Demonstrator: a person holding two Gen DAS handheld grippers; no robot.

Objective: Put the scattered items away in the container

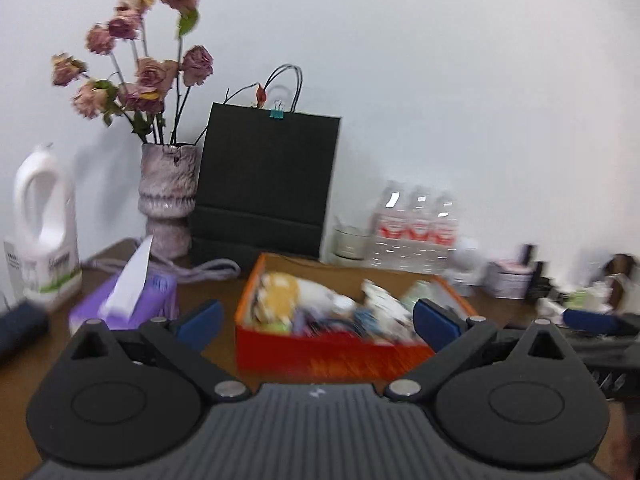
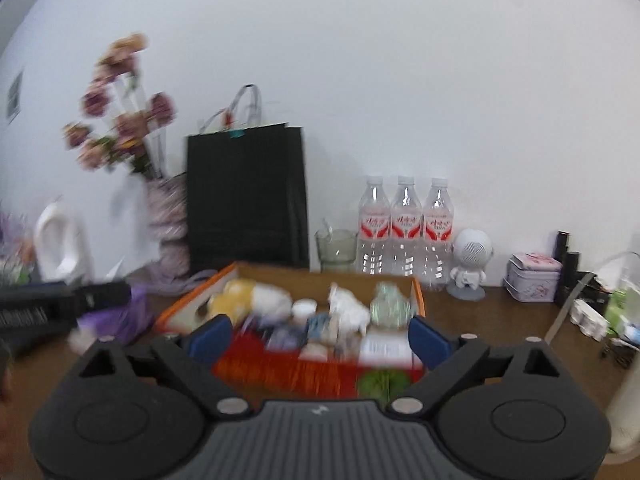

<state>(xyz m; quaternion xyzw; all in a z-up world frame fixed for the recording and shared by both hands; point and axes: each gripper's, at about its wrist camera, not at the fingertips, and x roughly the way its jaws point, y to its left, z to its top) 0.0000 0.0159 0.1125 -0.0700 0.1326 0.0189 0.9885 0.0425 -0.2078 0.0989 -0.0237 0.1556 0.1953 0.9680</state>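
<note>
An orange-red open box point(image 1: 328, 356) stands on the brown table, filled with several small items: a yellow-and-white soft thing point(image 1: 288, 292), white packets and others too blurred to name. My left gripper point(image 1: 316, 320) is open just in front of the box, its blue pads point(image 1: 202, 322) wide apart with nothing between them. In the right wrist view the same box point(image 2: 288, 372) lies straight ahead. My right gripper point(image 2: 318, 334) is open and holds nothing. A green thing point(image 2: 382, 384) shows at the box's front right corner. Each gripper also appears at the edge of the other's view.
Along the white wall stand a white jug point(image 1: 44, 240), a vase of dried roses point(image 1: 168, 200), a black paper bag point(image 1: 268, 184), a glass point(image 2: 336, 248), three water bottles point(image 2: 406, 232), a white figurine point(image 2: 470, 264) and a tin point(image 2: 532, 276). A purple tissue box point(image 1: 124, 300) sits left of the box.
</note>
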